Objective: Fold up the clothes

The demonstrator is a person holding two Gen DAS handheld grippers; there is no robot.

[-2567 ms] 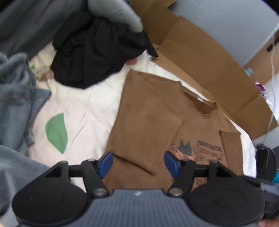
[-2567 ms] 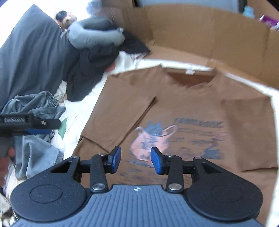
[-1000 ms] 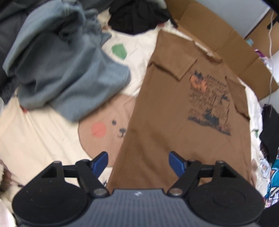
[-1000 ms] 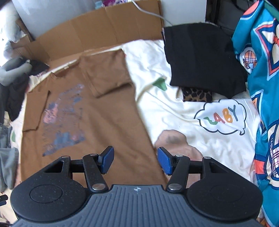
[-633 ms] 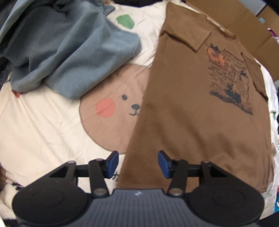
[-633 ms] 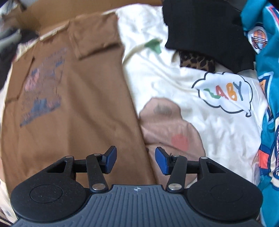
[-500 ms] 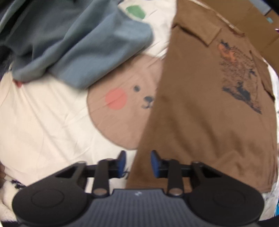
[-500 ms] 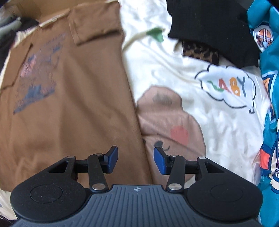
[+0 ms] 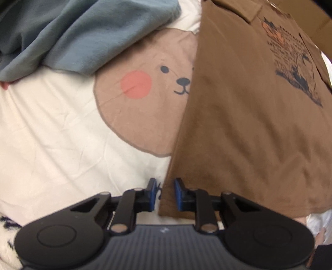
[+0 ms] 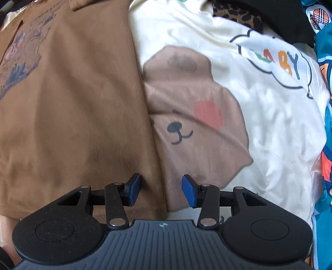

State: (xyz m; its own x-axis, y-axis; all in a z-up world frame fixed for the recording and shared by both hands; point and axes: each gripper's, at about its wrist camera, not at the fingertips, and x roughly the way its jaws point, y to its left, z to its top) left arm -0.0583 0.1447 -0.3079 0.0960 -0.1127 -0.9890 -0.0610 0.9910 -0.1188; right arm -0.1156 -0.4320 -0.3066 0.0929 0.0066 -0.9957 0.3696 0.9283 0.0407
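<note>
A brown T-shirt with a printed graphic lies flat, sleeves folded in, on a cream bedsheet with bear prints. My left gripper is low at the shirt's bottom-left hem corner, its jaws narrowed to a small gap around the corner edge. The shirt also shows in the right wrist view. My right gripper is open, its jaws straddling the shirt's bottom-right hem corner.
A blue-grey garment is heaped at the far left. A black garment and leopard-print cloth lie at the far right. A teal patterned blanket runs along the right edge.
Both grippers have moved from the shirt's collar end down to its bottom hem corners and dropped lower. The left jaws have narrowed around the left corner.
</note>
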